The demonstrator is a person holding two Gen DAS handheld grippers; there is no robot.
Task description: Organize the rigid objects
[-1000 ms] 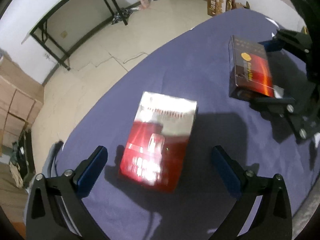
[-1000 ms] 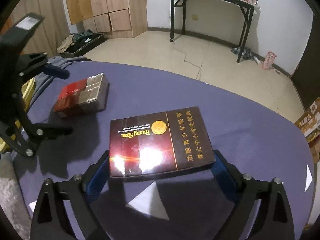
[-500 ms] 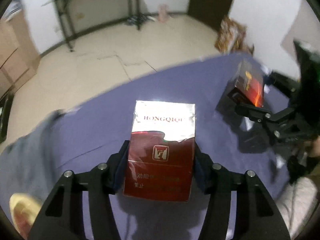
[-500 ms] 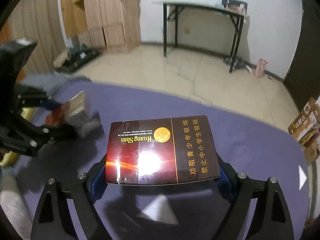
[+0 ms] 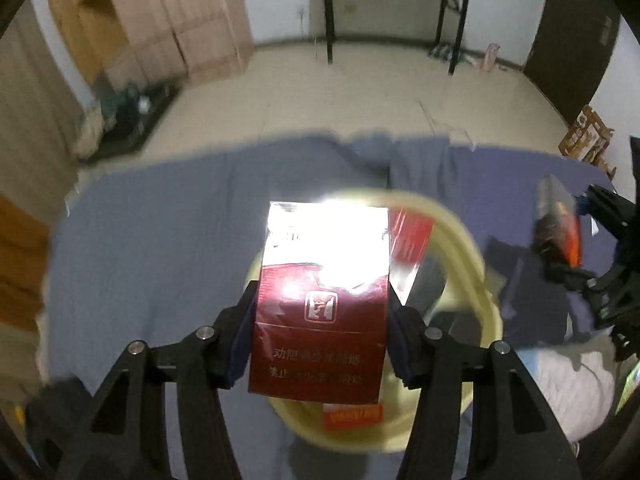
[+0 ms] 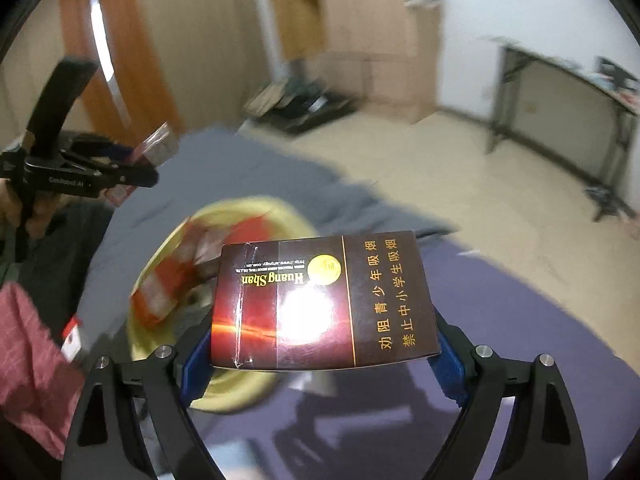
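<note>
left gripper (image 5: 322,320) clamps the red pack (image 5: 320,304) over the yellow basin (image 5: 476,280). we see the right gripper (image 6: 320,340) clamped on the dark pack (image 6: 324,304) beside that basin.

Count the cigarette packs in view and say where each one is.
At least 4: a red pack in the left gripper, a dark Huang Shan pack in the right gripper, and at least two red packs in the yellow basin; blur may hide more.

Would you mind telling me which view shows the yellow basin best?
The left wrist view: the yellow basin sits centred, its rim mostly visible behind the held red box. The right wrist view shows it blurred, partly hidden by the dark box.
</note>
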